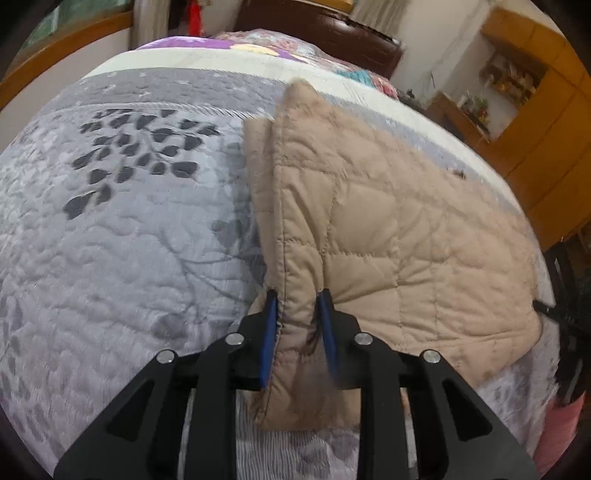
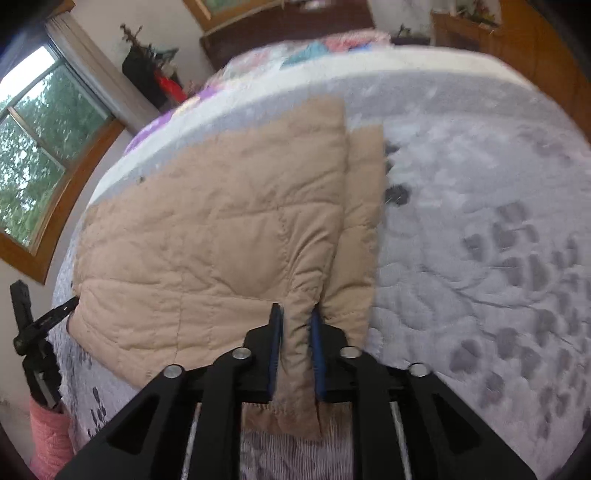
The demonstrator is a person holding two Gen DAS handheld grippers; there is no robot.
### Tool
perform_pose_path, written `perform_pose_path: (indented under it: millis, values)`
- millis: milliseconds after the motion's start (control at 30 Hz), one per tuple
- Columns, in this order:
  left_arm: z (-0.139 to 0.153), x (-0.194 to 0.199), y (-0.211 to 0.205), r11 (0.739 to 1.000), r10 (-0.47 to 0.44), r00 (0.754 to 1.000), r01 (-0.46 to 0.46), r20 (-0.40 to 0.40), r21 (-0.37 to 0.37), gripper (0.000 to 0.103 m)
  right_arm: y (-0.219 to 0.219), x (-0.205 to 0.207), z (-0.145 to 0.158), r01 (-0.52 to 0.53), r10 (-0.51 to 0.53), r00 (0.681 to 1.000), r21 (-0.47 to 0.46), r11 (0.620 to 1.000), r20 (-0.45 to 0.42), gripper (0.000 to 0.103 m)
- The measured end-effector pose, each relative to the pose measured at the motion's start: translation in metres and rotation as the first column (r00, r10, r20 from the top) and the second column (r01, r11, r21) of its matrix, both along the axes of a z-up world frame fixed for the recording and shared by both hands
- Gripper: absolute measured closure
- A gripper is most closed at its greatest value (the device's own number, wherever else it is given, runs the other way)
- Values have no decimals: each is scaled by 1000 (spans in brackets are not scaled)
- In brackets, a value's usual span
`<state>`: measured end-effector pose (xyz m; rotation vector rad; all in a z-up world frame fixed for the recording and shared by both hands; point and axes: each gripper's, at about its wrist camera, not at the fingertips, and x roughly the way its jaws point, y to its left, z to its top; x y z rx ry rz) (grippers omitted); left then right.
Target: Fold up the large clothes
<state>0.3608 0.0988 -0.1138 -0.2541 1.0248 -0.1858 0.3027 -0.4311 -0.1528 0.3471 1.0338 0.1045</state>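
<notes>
Quilted beige jacket (image 1: pixel 388 229) is what I have in both tools, and it lies spread on the grey leaf-patterned bedspread (image 1: pixel 110 240) that covers the bed. Nearest me in the left wrist view, my left gripper (image 1: pixel 298 295) has its blue-padded fingers (image 1: pixel 271 325) pinched on a raised fold at the jacket's near left edge, fabric bunched between them and a corner hanging below. In the right wrist view, my right gripper (image 2: pixel 295 310) is clamped the same way on a fold at the jacket's near right edge, its blue pads (image 2: pixel 316 347) pressing the cloth from both sides. Each tool shows at the edge of the other's picture, at the jacket's opposite near corner, with a pink sleeve (image 2: pixel 48 435) below the left one. Beyond the jacket's far edge, the bedspread gives way to a pale band and then a colourful patchwork blanket (image 1: pixel 258 44) by the dark headboard (image 1: pixel 325 26). Further off from the jacket stand a wooden cabinet (image 1: pixel 535 122) on one side and a wood-framed window (image 2: pixel 40 158) with green trees outside on the other.
</notes>
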Motion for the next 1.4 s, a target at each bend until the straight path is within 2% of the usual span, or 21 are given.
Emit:
perform_pose_path:
  millis: [33, 67, 133, 233, 333, 400, 500, 600, 700, 767, 933, 1167, 1267, 1300, 1333, 1367, 1400]
  values:
    - [10, -6, 4, 999, 36, 999, -37, 25, 21, 71, 1, -12, 13, 38, -36, 999, -49, 998, 34, 82]
    - [21, -14, 4, 995, 70, 995, -75, 73, 69, 72, 3, -19, 21, 60, -55, 997, -79, 995, 63, 81]
    - [42, -27, -3, 984, 88, 983, -111, 162, 141, 72, 10, -33, 37, 66, -56, 992, -85, 994, 116, 81]
    - [64, -36, -34, 991, 26, 978, -52, 208, 123, 73, 44, -39, 54, -3, 5, 989, -15, 1000, 148, 81]
    - [68, -38, -72, 992, -29, 978, 4, 206, 123, 74, 77, -36, 57, -62, 66, 985, -31, 998, 159, 81]
    - [60, -37, -98, 992, -74, 978, 52, 195, 117, 74, 107, -32, 50, -91, 100, 983, -63, 994, 155, 83]
    - [39, -32, -124, 991, -113, 982, 100, 151, 88, 79, 132, -24, 35, -115, 121, 984, -52, 992, 134, 84]
    - [22, -28, -138, 987, -125, 982, 108, 142, 121, 80, 137, -13, 17, -99, 108, 987, -86, 991, 115, 84]
    - [1, -20, -142, 986, -136, 986, 125, 97, 106, 80, 140, -6, -2, -102, 111, 990, -94, 990, 88, 84]
    - [-11, -19, -143, 982, -156, 983, 143, 96, 124, 80, 143, -5, -13, -108, 117, 990, -108, 988, 79, 84]
    - [-23, -22, -148, 973, -179, 977, 159, 115, 164, 79, 155, -5, -28, -112, 126, 989, -168, 979, 78, 85]
    - [-19, -19, -145, 978, -166, 982, 153, 91, 140, 80, 154, -3, -27, -120, 132, 988, -138, 983, 76, 85]
    - [0, -22, -135, 979, -182, 980, 172, 80, 114, 78, 139, -14, -8, -146, 153, 982, -63, 987, 114, 79]
    - [7, -24, -128, 981, -176, 980, 166, 91, 102, 78, 130, -20, 2, -148, 152, 977, -37, 988, 148, 72]
    - [16, -27, -119, 984, -165, 980, 155, 110, 90, 73, 121, -25, 10, -142, 144, 974, -19, 990, 174, 67]
    - [25, -29, -109, 986, -154, 979, 144, 132, 78, 61, 110, -28, 17, -129, 127, 973, -3, 992, 192, 59]
    - [37, -30, -92, 991, -126, 979, 118, 159, 62, 53, 94, -32, 25, -105, 99, 972, 17, 994, 211, 54]
